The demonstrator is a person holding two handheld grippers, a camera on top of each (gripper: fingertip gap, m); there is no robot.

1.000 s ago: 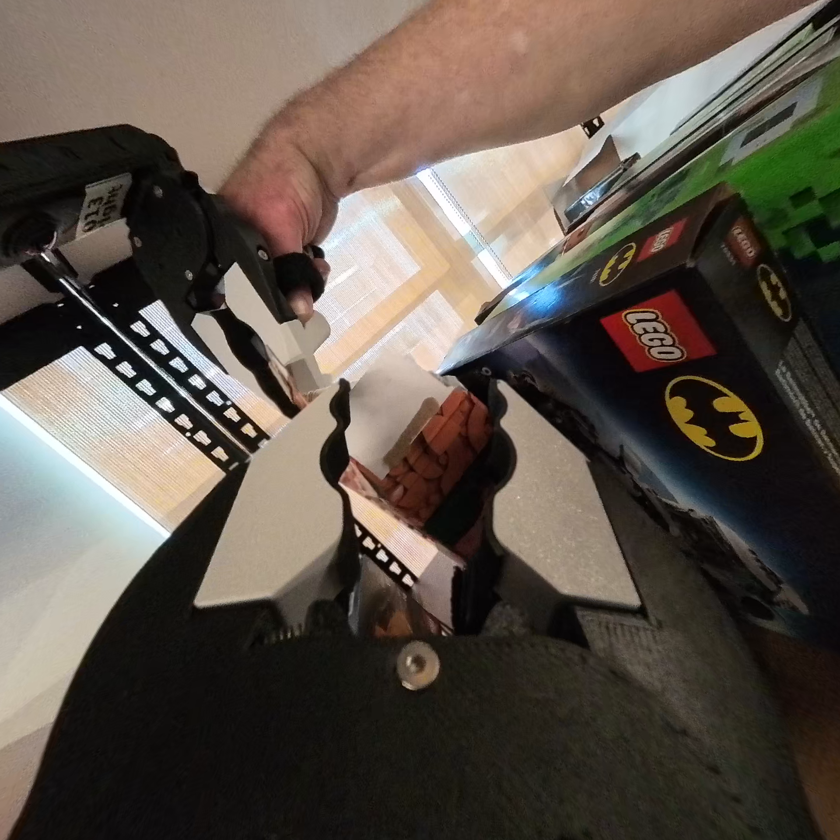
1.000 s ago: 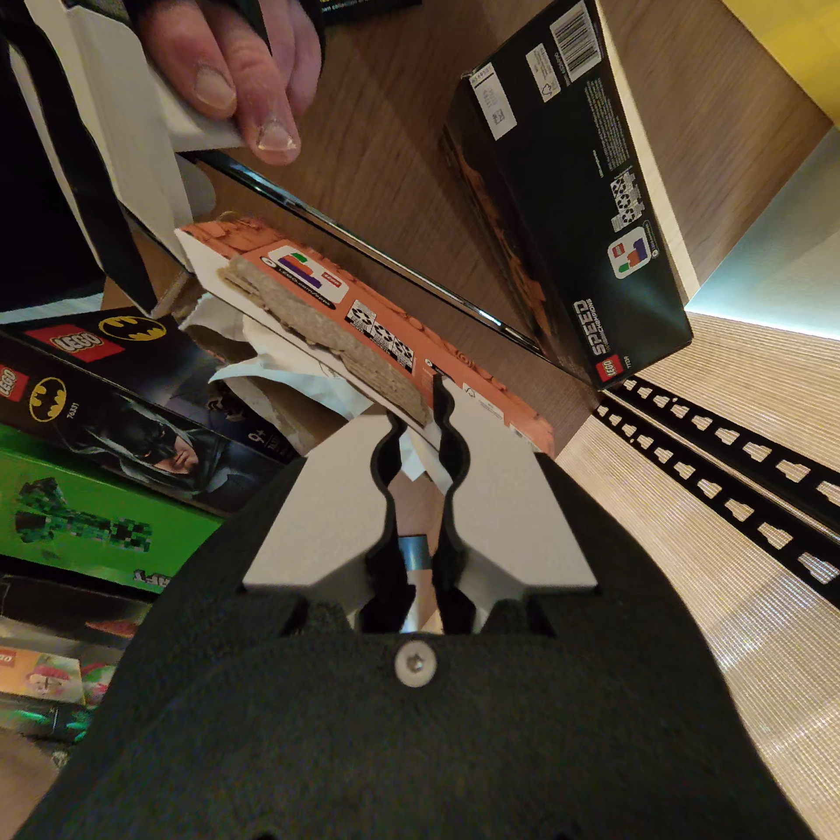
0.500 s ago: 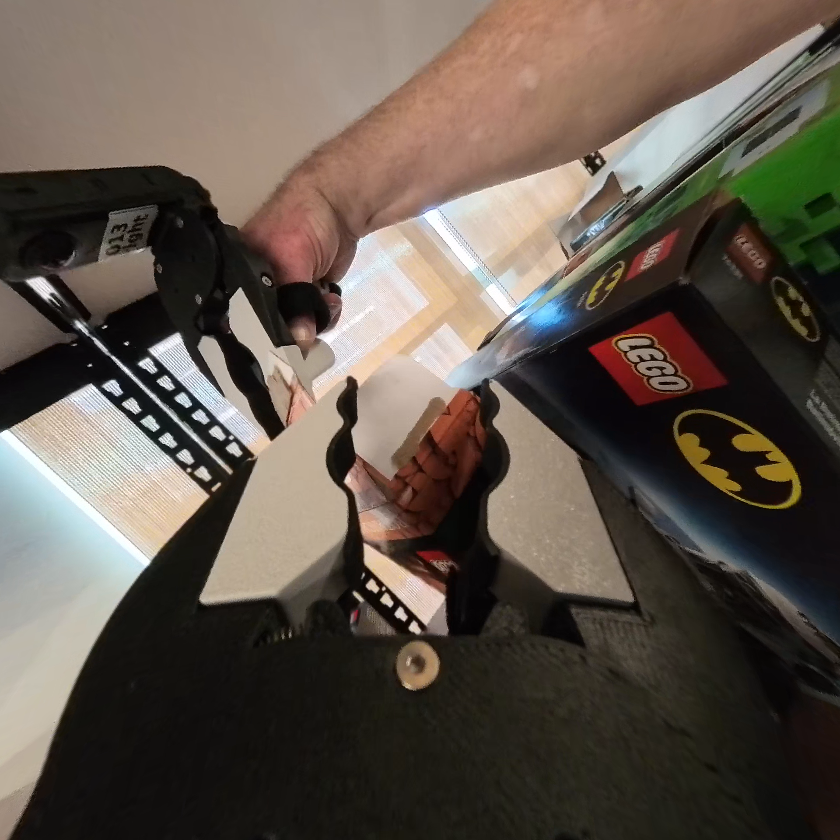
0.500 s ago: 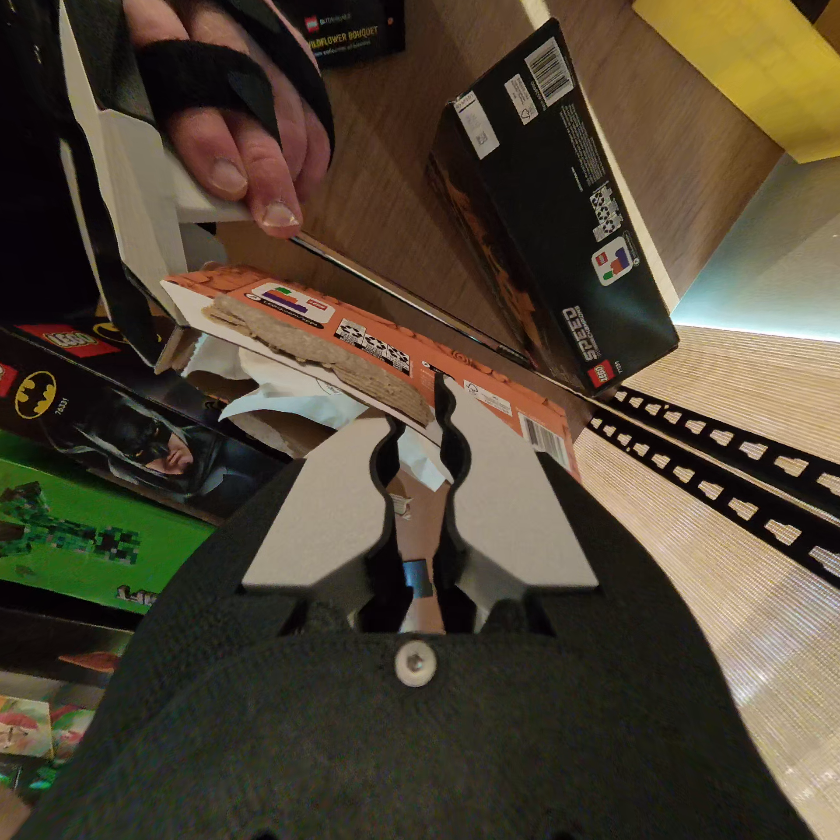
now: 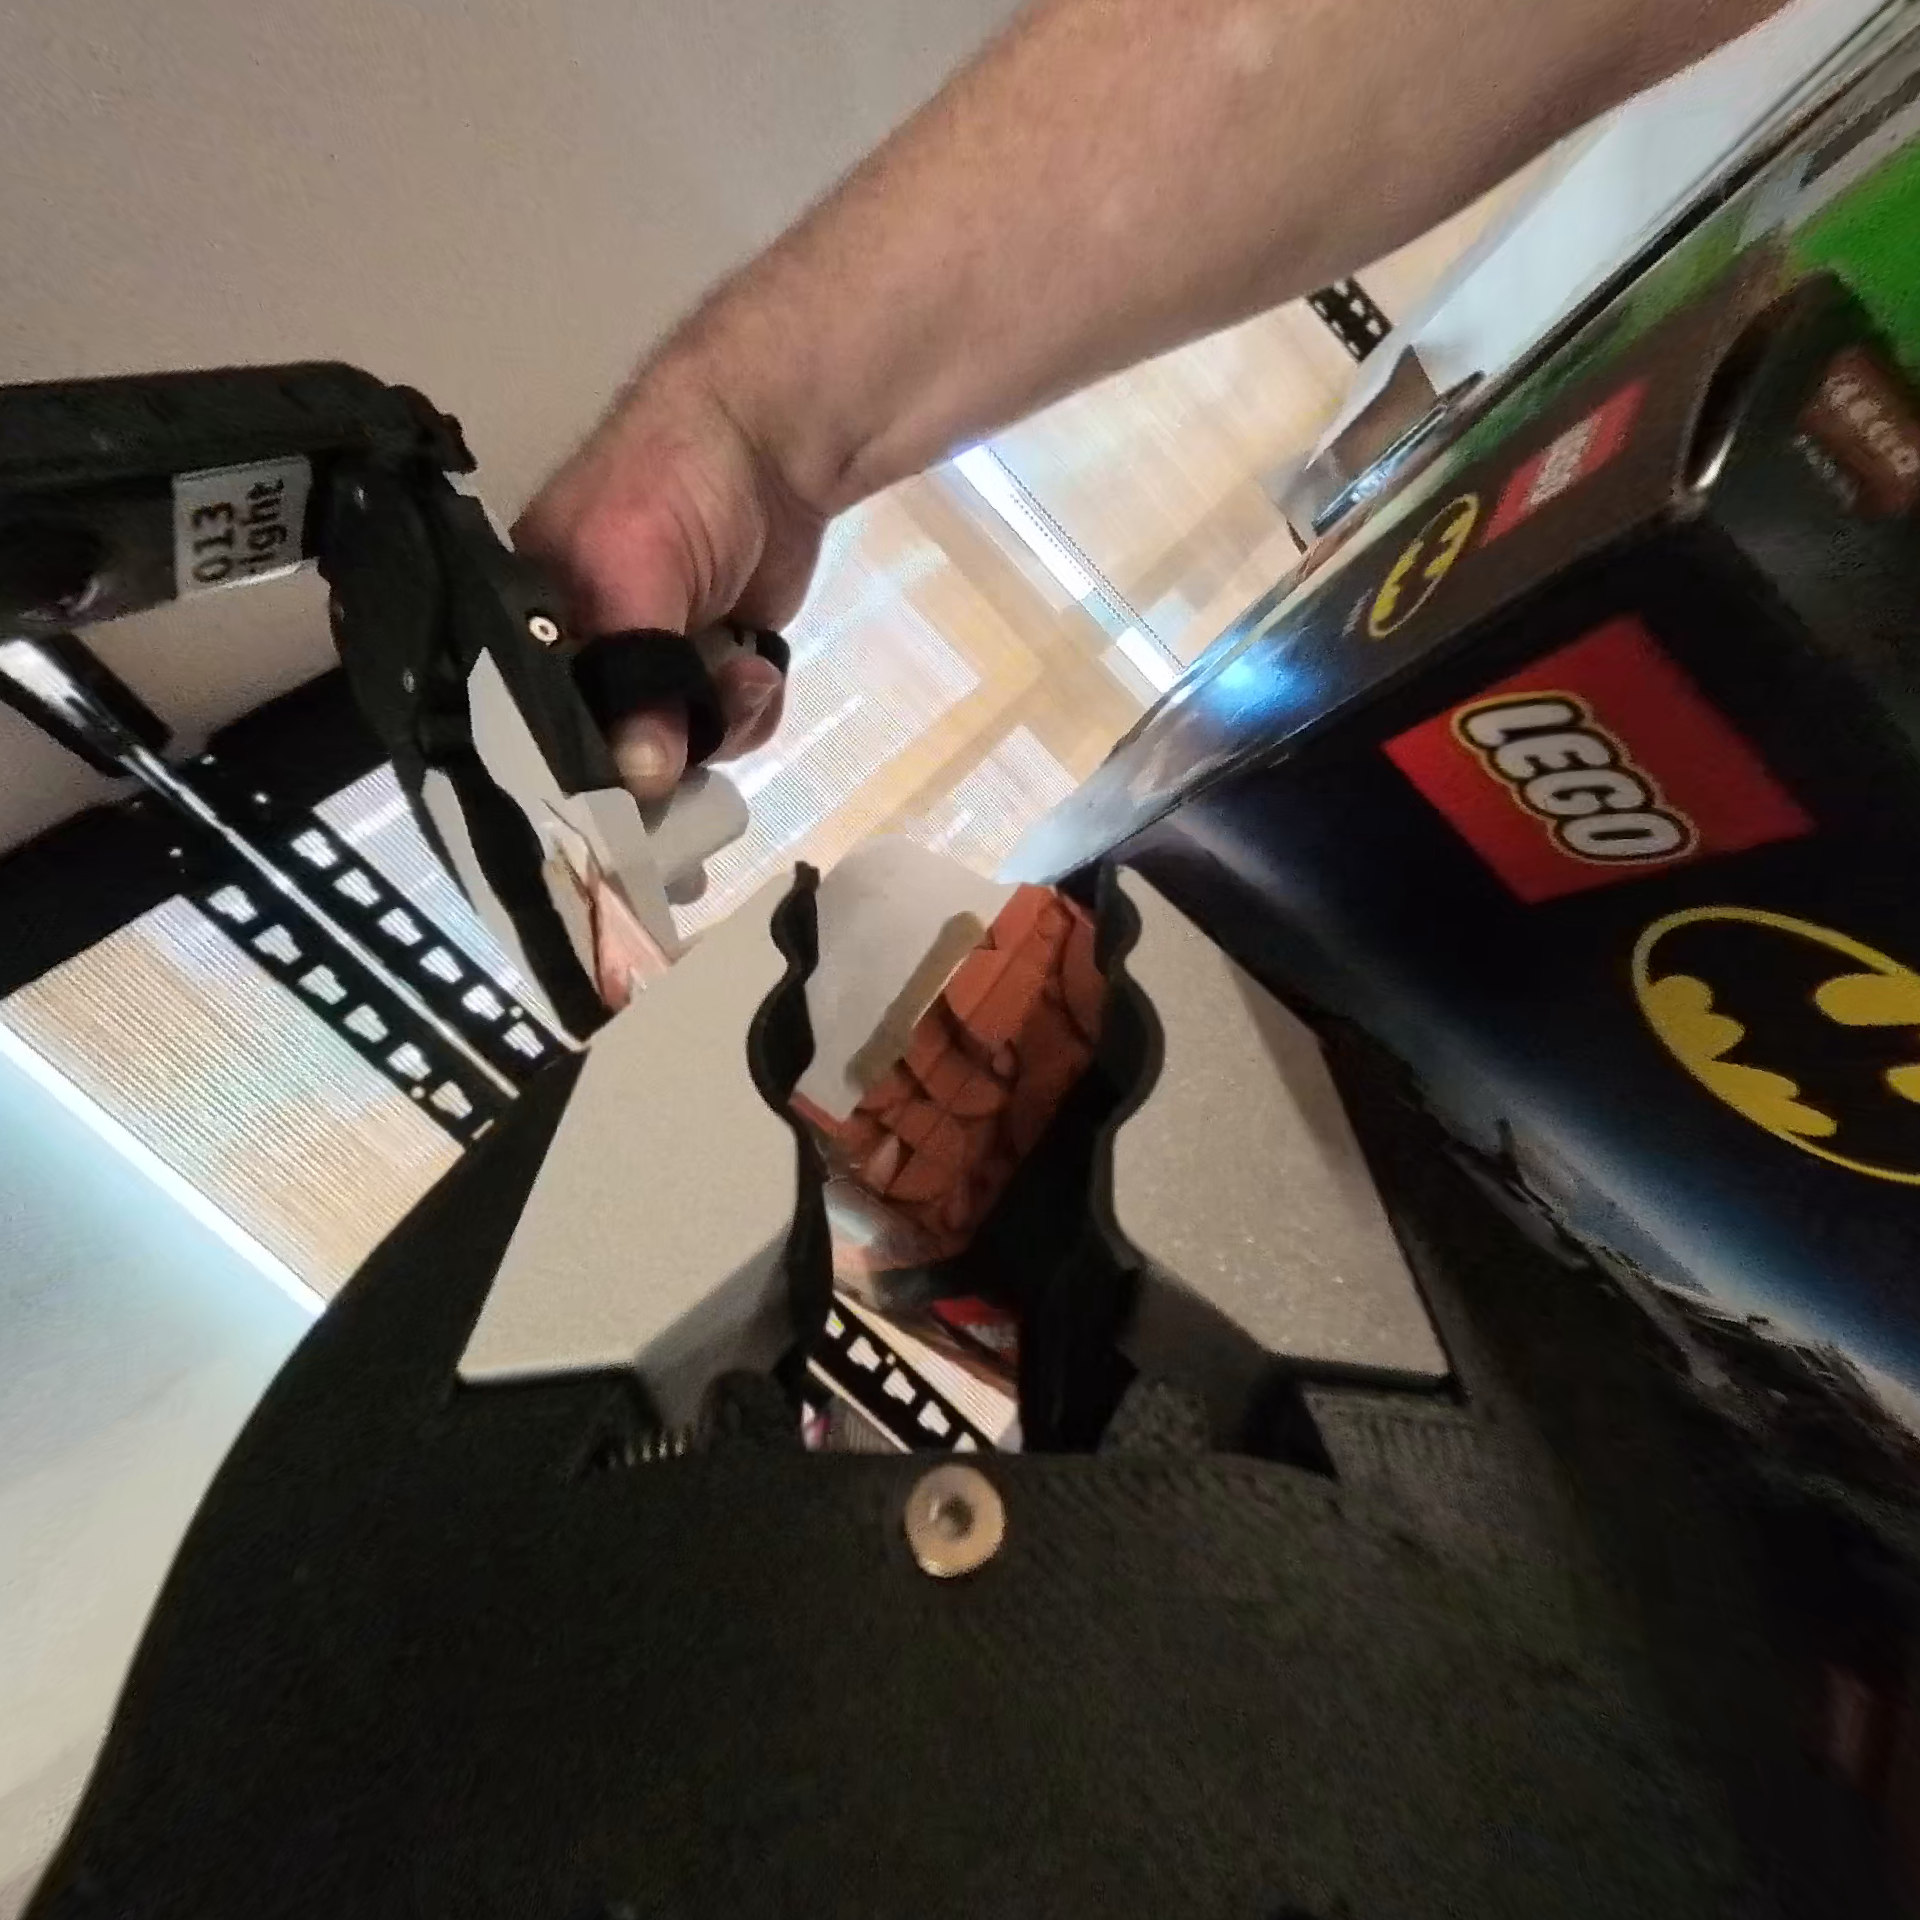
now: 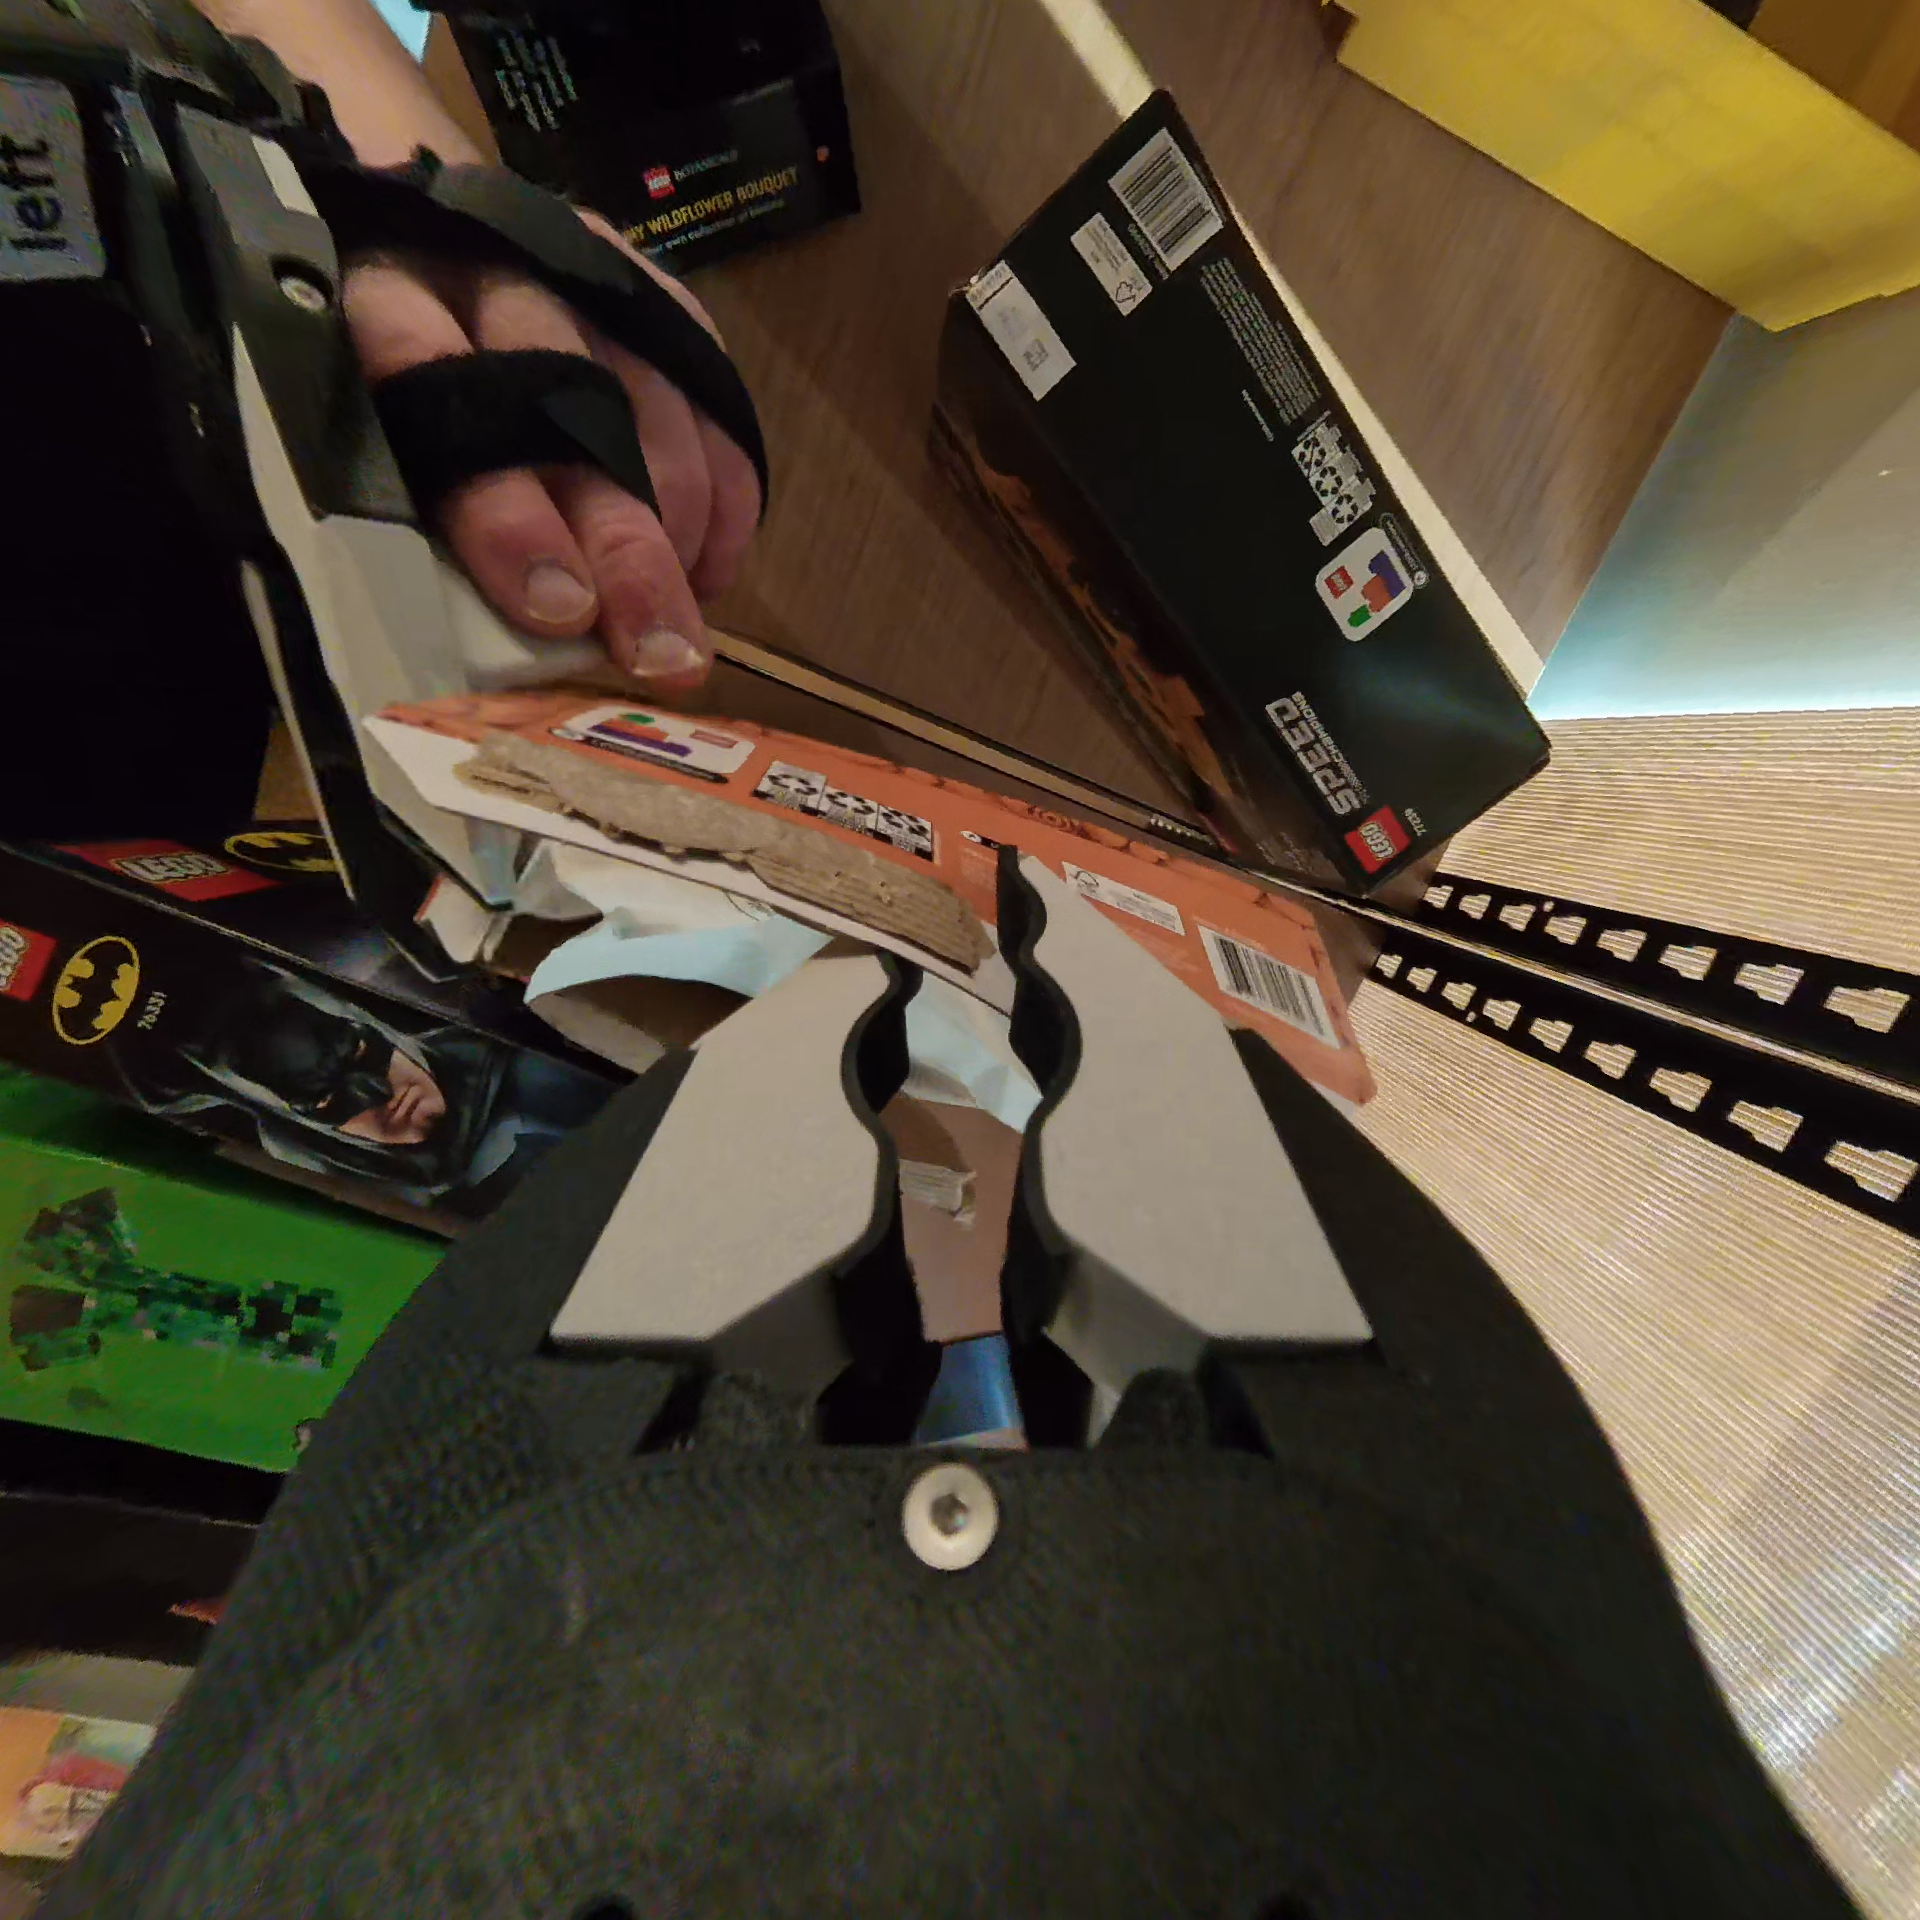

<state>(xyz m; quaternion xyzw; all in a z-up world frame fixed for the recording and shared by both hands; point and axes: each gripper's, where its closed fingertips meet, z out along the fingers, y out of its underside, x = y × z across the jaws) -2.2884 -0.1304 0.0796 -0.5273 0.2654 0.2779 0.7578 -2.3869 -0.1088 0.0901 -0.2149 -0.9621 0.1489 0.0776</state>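
My left jaws [image 5: 951, 894] are clamped across one end of the orange, brick-printed cardboard box [image 6: 966, 862]. It hangs in the air between my two tools, just beside a dark blue carton [image 5: 1558, 1091]. My right jaws [image 6: 951, 914] pinch its opened flap [image 6: 623, 831], which has a torn brown glue strip. I judge that a firm left grip and an even pull along the flap (thin card tears easily) serve best. Only my right view shows white paper inside the open box and a slanted black carton [image 6: 1247, 468]. Only my left view shows the forearm [image 5: 1091, 260].
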